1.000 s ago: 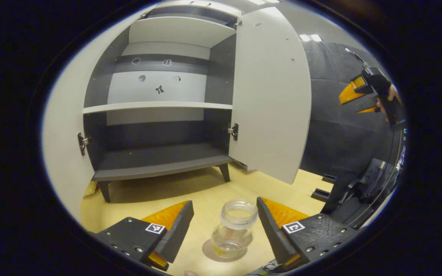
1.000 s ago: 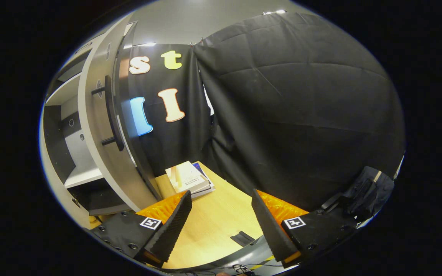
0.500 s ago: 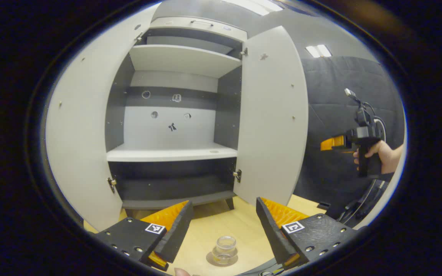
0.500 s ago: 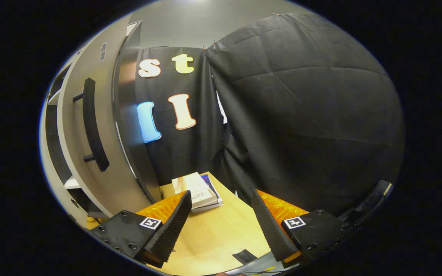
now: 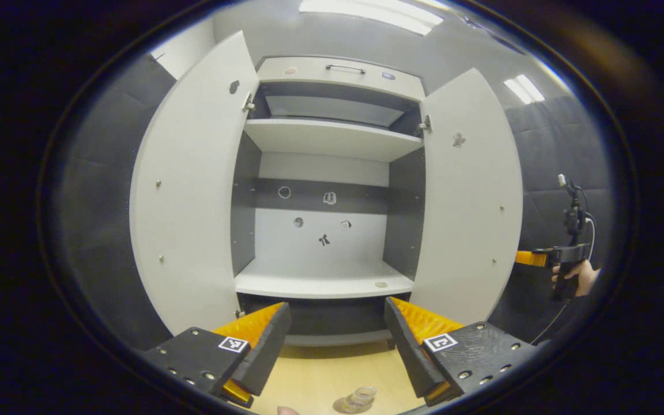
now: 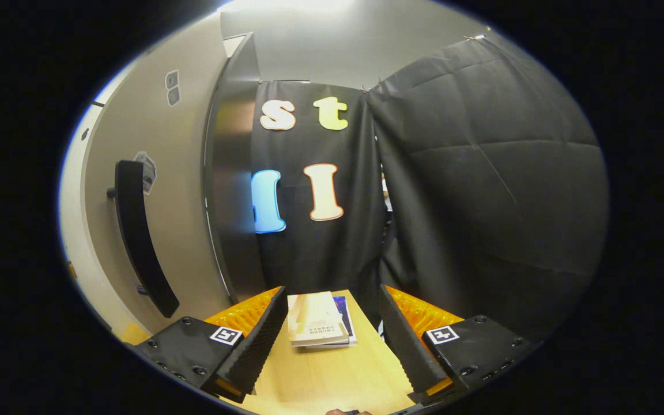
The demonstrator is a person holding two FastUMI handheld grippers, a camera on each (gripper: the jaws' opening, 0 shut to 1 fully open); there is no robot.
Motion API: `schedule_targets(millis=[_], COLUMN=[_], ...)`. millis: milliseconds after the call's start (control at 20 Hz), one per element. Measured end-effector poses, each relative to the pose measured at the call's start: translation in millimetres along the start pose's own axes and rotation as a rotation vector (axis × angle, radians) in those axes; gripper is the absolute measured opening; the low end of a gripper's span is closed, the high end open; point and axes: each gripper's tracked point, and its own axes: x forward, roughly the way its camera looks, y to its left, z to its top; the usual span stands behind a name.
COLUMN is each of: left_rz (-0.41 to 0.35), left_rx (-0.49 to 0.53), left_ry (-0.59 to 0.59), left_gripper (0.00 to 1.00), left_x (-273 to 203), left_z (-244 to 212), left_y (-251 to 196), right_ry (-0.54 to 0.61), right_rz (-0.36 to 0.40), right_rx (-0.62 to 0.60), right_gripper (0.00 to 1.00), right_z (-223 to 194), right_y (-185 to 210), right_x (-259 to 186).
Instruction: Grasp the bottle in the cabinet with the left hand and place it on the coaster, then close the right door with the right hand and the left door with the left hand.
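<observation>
While our left gripper (image 5: 336, 346) hangs open, empty, we note bottle (image 5: 361, 397) below on coaster (image 5: 344, 407). Our right gripper (image 6: 332, 340) also open, empty, near right door (image 6: 136, 173), handle (image 6: 139, 236) just left. Risk: glancing push slides off, door rebounds ajar. Cabinet (image 5: 326, 282) beyond, both doors open.

Off to the far side I've got a couple of stacked books (image 6: 316, 326) lying flat on the light wood counter (image 6: 332, 380), right up against the black cloth wall (image 6: 482, 190). Ceiling light panels (image 5: 369, 10) glow overhead.
</observation>
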Motion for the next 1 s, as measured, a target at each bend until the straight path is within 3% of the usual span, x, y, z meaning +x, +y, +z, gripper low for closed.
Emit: schedule_targets(millis=[100,200,300,350,500,650,750,800,1000], left_rz=[0.067,0.134,0.196,0.232,0.289,0.286,0.281,0.277,0.274], left_rx=[0.018,0.027,0.005,-0.010,-0.051,-0.070,-0.072,-0.073,-0.073], left_ry=[0.018,0.040,0.068,0.074,0.080,0.067,0.068,0.070,0.058], left_gripper=[0.99,0.94,0.94,0.99,0.94,0.94,0.94,1.00,1.00], left_x=[-0.7,-5.7,-9.3,-13.8,-23.0,-27.8,-29.5,-29.4,-32.3], left_z=[15.3,26.3,23.2,22.5,15.3,9.0,1.9,-0.8,-4.5], left_y=[11.0,21.7,31.3,38.6,52.4,63.7,74.3,79.7,107.5], right_ry=[-0.018,-0.040,-0.054,-0.050,-0.055,-0.091,-0.117,-0.130,-0.150], right_rz=[0.067,0.138,0.216,0.244,0.310,0.319,0.280,0.260,0.199], right_rx=[-0.013,-0.029,-0.034,-0.030,0.004,0.007,0.008,-0.015,-0.051], right_gripper=[0.97,1.00,0.97,0.97,0.96,0.96,0.97,0.97,0.97], right_z=[11.2,21.6,28.5,31.1,47.4,62.5,66.4,68.6,69.0], right_y=[10.9,24.6,42.6,50.5,72.3,78.3,79.7,80.9,95.4], right_x=[4.2,5.2,5.9,5.5,1.7,-5.9,-7.7,-9.7,-20.2])
